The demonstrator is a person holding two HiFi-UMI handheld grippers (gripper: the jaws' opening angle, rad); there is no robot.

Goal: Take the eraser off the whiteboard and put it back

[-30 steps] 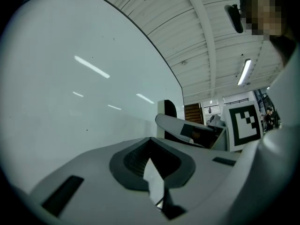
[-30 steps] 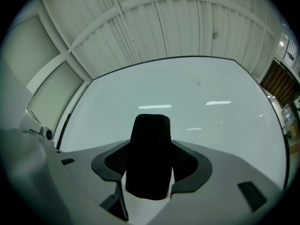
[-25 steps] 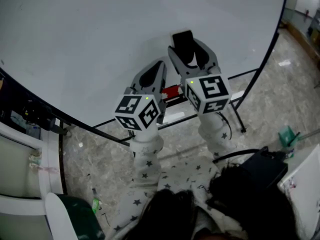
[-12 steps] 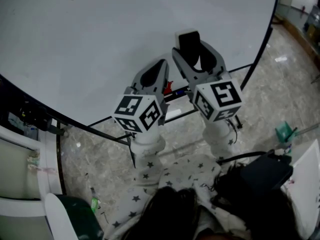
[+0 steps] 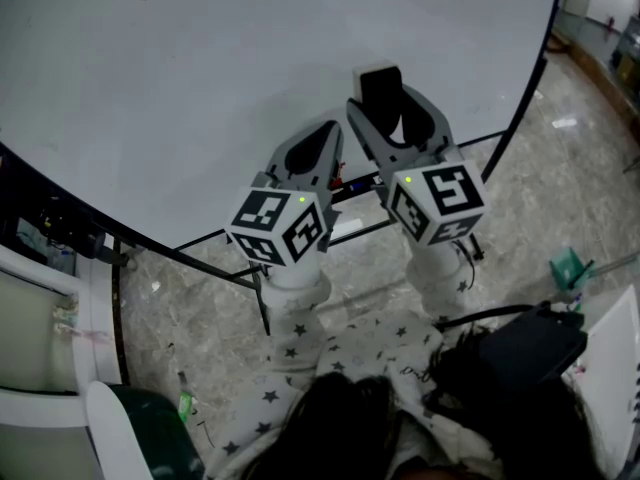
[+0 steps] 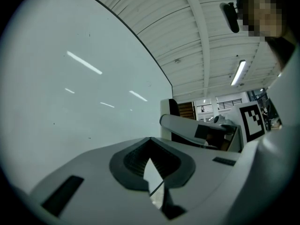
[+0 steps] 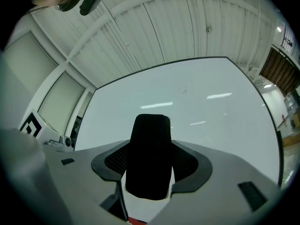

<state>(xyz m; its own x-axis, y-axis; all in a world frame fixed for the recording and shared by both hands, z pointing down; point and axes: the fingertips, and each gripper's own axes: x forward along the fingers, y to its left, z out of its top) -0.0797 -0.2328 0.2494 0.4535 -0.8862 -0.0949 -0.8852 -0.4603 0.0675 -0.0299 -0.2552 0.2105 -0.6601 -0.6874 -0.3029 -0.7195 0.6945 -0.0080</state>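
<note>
The eraser [image 5: 381, 86] is caught between the jaws of the right gripper [image 5: 386, 106], in front of the lower part of the whiteboard [image 5: 200, 68]. It is a dark, felt-faced block. Its long axis runs along the jaws, and its far end sticks out past their tips toward the board. In the right gripper view the eraser [image 7: 150, 144] fills the gap, and the right gripper [image 7: 151, 164] has its jaws set wide and pressing on both sides of it. I can't tell whether its far end touches the board.

The left gripper [image 5: 322, 140] sits just beside it on the left. It is a little nearer the person, with its jaws drawn together to a point and nothing in them.

Both hands are hidden behind the grippers, and only star-patterned sleeves [image 5: 292, 320] show. A small red thing [image 5: 346, 181] on the board's ledge is mostly covered and too small to name.

The right gripper tips slightly upward, while the left one lies level.
</note>
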